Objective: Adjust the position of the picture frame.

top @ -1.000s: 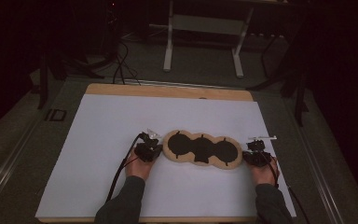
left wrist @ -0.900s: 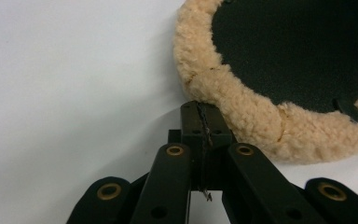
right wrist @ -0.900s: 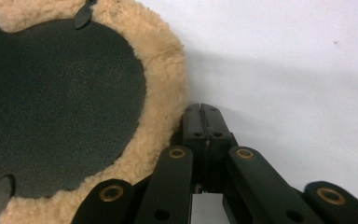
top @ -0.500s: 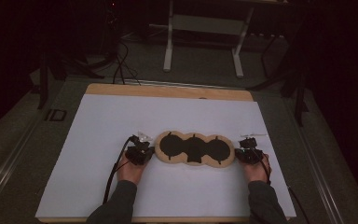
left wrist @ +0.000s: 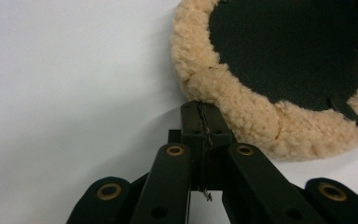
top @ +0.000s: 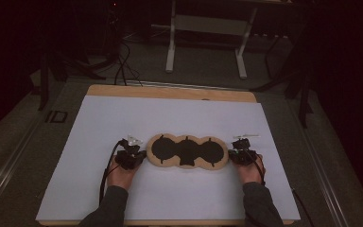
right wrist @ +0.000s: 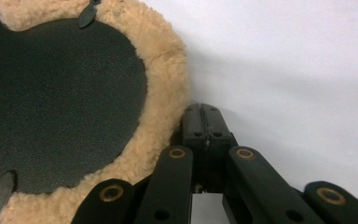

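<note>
Both jaw pairs together, pressed against fleece pad (top: 187, 152) ends, lower centre: left hand-held gripper (top: 137, 156), right hand-held gripper (top: 235, 155); step: sliding pad across desk (top: 99, 123); next: even push from both sides

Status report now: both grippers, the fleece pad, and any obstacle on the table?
Left gripper shut, tip at fleece pad left end. Right gripper shut, tip at pad's right end. Pad flat on white sheet. Nothing in the way.

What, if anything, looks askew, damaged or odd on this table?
Nothing stands out. The fleece pad lies flat and whole on the white sheet, with the shut left gripper and right gripper at its two ends.
</note>
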`<state>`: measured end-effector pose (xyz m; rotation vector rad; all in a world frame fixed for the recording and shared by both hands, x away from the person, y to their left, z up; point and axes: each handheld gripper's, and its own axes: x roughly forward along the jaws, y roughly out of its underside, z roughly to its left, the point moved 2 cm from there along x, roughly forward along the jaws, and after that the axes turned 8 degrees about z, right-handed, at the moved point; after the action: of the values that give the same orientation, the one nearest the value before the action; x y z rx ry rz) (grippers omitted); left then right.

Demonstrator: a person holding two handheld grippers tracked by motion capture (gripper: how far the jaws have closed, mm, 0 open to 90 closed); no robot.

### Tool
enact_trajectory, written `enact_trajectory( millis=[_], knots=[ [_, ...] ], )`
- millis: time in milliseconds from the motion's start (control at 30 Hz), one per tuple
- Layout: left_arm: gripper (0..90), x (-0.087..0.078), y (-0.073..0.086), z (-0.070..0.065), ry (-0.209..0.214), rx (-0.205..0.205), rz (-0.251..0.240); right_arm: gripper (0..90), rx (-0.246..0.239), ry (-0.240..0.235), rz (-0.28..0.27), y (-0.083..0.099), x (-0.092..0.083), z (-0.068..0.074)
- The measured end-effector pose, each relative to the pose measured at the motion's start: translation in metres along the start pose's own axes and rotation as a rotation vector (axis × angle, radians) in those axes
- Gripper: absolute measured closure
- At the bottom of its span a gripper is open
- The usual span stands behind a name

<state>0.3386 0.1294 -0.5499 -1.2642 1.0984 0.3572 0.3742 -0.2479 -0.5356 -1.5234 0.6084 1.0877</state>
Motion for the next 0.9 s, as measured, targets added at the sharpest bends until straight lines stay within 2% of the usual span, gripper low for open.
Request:
enact_trajectory(
  millis=[233, 633, 900],
  knots=[
    [90.0, -0.006, 0.008, 0.007, 0.017, -0.004, 0.001, 90.0, -0.014, -0.009, -0.002, -0.003, 0.003, 0.009],
    [90.0, -0.012, 0.016, 0.018, 0.018, -0.021, -0.007, 90.0, -0.020, -0.028, -0.008, -0.006, 0.006, 0.021],
    [90.0, -0.013, 0.019, 0.018, 0.016, -0.018, -0.011, 90.0, -0.023, -0.031, -0.012, -0.007, 0.007, 0.023]
  ],
)
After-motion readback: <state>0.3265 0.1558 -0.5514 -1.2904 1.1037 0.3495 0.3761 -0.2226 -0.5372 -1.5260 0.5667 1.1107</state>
